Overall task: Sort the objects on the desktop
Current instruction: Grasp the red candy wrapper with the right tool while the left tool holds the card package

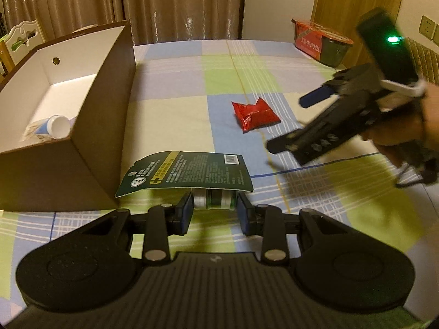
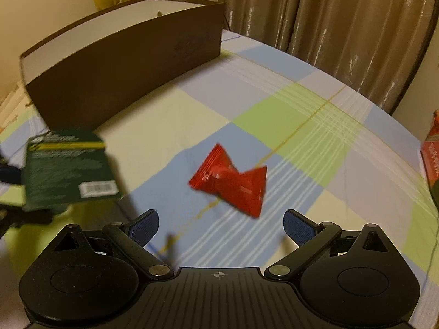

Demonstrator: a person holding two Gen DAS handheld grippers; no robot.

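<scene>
Left gripper [image 1: 214,208] clamped on carded pack [image 1: 186,174] beside box [image 1: 90,126]
Right gripper [image 2: 221,226] fingers apart above red packet [image 2: 230,182]

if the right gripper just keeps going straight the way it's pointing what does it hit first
Most likely the red packet: it lies on the checked cloth just ahead of the open right gripper, roughly centred between its fingers. Nothing shows in between, though motion blur leaves depth uncertain.
</scene>
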